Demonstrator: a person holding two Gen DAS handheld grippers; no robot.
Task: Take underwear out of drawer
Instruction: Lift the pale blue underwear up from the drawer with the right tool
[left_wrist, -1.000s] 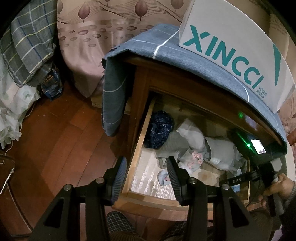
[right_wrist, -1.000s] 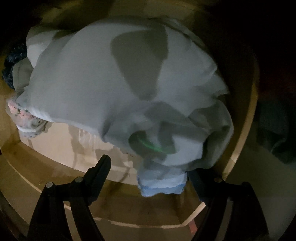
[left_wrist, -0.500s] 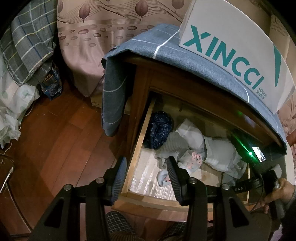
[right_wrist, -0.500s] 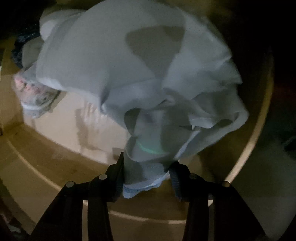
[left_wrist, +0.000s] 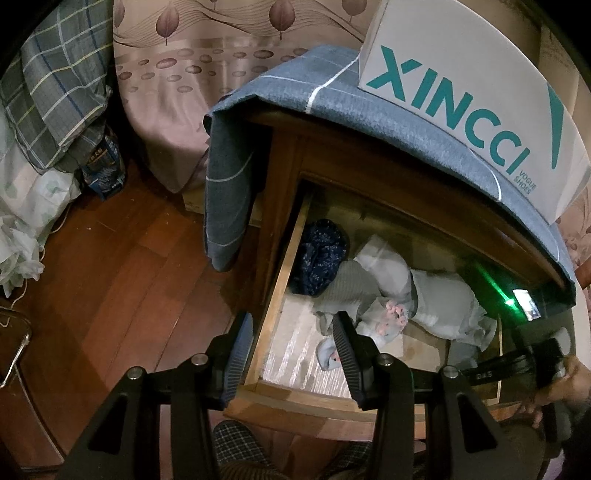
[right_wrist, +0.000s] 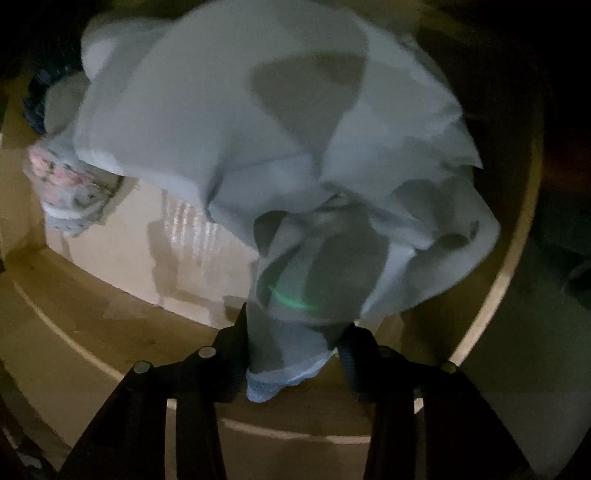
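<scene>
The wooden drawer (left_wrist: 275, 291) stands open with several crumpled garments inside. The pale grey underwear (left_wrist: 447, 306) lies at its right side. In the right wrist view my right gripper (right_wrist: 295, 332) is shut on a fold of the pale grey underwear (right_wrist: 258, 122), which stretches up and away from the jaws. A pink-flowered piece (right_wrist: 62, 184) lies to its left; it also shows in the left wrist view (left_wrist: 393, 317). My left gripper (left_wrist: 291, 343) is open and empty above the drawer's front left corner.
A dark blue patterned garment (left_wrist: 321, 254) and a grey ribbed one (left_wrist: 343, 288) lie at the drawer's back left. A blue cloth (left_wrist: 229, 192) hangs over the cabinet top, under a white shoe box (left_wrist: 461, 92). Wooden floor (left_wrist: 122, 280) lies left of the cabinet.
My right gripper has closed on the pale grey underwear and pulled its fold toward the drawer's front. The left gripper has not moved.
</scene>
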